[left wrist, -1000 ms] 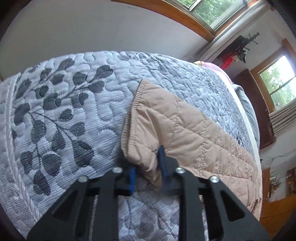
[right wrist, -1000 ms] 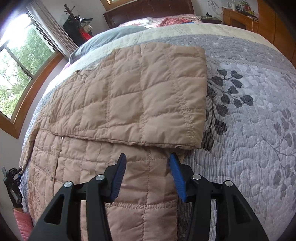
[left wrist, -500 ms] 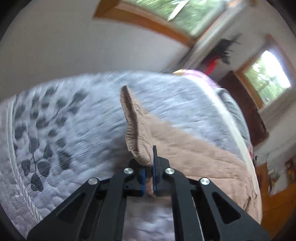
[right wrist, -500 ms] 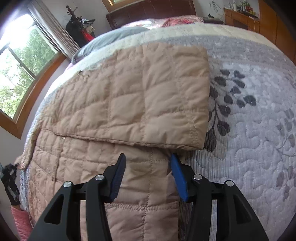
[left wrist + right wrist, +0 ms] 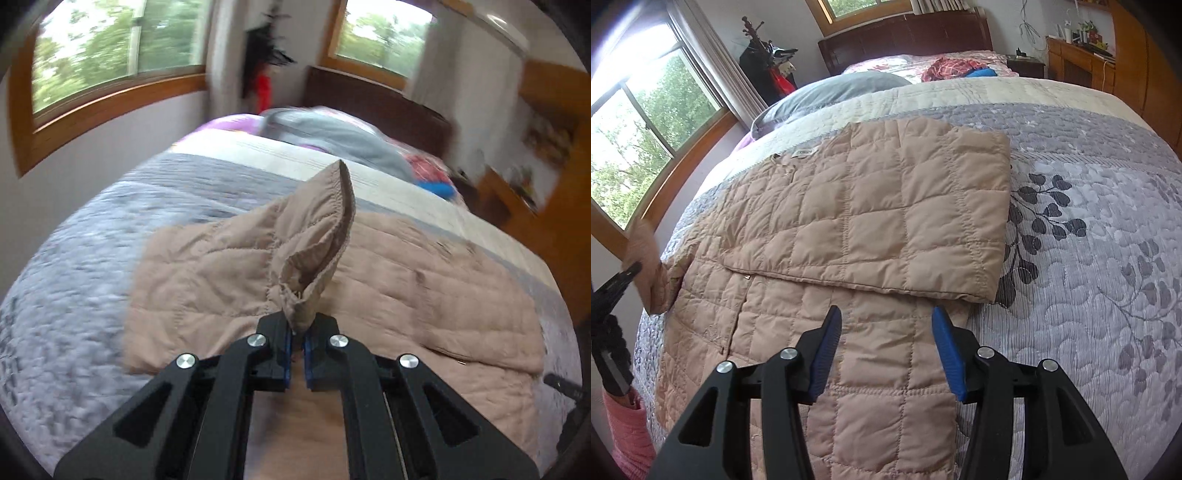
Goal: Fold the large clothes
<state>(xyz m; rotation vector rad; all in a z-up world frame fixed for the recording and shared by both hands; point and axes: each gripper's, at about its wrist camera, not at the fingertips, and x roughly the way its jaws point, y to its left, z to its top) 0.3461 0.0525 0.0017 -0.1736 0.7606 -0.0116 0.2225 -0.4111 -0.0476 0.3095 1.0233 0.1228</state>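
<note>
right wrist | bed quilt [image 5: 1089,258] under jacket [image 5: 871,221] | right fingers [image 5: 945,350] apart | left fingers [image 5: 284,339] pinch jacket

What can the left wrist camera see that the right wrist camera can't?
Only the left wrist view shows the left gripper up close, shut on a bunched sleeve cuff lifted off the bed.

Only the right wrist view shows the open right gripper, empty, the other sleeve folded flat across the jacket, dark leaf prints and a pink sleeve.

Both show the tan quilted jacket, grey quilt, windows and headboard.
</note>
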